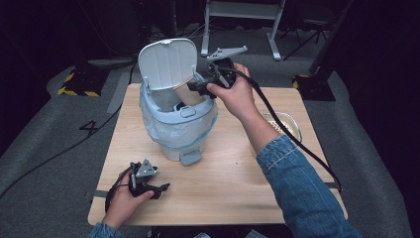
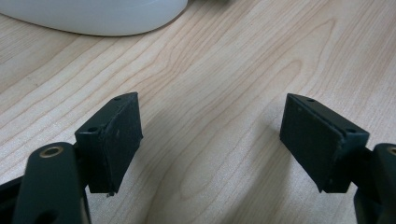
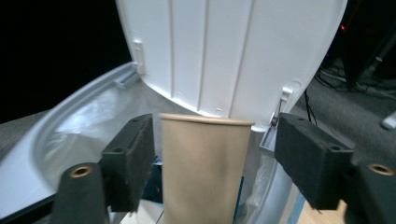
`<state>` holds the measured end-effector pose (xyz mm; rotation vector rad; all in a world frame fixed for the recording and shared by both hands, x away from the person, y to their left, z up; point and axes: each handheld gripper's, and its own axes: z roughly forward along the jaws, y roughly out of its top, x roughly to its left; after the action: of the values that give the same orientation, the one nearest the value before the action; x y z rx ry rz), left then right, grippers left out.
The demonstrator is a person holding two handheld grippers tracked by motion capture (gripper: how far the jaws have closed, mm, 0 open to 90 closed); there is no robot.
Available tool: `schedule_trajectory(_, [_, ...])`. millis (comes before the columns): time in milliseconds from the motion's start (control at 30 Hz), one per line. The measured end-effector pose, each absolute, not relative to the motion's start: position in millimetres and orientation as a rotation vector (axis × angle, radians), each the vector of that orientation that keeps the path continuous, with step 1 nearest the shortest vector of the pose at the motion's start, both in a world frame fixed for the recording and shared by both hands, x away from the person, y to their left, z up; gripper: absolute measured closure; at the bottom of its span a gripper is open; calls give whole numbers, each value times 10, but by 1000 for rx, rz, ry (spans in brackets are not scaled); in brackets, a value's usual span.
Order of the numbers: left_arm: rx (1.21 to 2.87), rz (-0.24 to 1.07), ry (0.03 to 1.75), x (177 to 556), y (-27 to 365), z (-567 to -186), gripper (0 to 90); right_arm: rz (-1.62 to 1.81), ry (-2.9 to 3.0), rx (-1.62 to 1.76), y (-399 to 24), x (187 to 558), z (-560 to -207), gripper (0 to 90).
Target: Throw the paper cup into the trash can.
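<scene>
Smooth tan paper cup [image 3: 203, 168] against ribbed white lid [image 3: 224, 51].

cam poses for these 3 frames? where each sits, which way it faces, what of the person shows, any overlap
High view: above the person's side, looking forward and down on the wooden table; both forearms, left gripper and right gripper show, plus the pedal bin.
Left gripper view: rides the left gripper, facing down at the tabletop; its own open jaws show, with the bin's base at top.
Right gripper view: rides the right gripper, facing the raised lid; open jaws flank a paper cup.
Shared: high and right gripper views both show cup, lid and bin.
</scene>
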<state>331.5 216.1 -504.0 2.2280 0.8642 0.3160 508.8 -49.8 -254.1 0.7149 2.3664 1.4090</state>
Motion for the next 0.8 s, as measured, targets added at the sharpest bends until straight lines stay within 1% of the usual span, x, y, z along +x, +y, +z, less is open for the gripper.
schedule_trajectory(167, [2227,313,864,3316,2162,-5040,209,1364,2420,763,-380,5182,-2693,235])
schedule_trajectory(300, [2225,314,864,3316,2162,-5042,208,1423,2560,597,-277,5130,-2725,301])
schedule_trajectory(400, [2229,319,862,3315,2159,-5041,208,1487,2585,493,-265,5040,-2677,315])
schedule_trajectory(567, [2229,320,863,3313,2157,-5042,208,1482,2520,489,-417,4983,-2545,320])
schedule_trajectory(800, [2229,319,863,3313,2157,-5043,208,1475,2448,519,-737,4793,-2325,411])
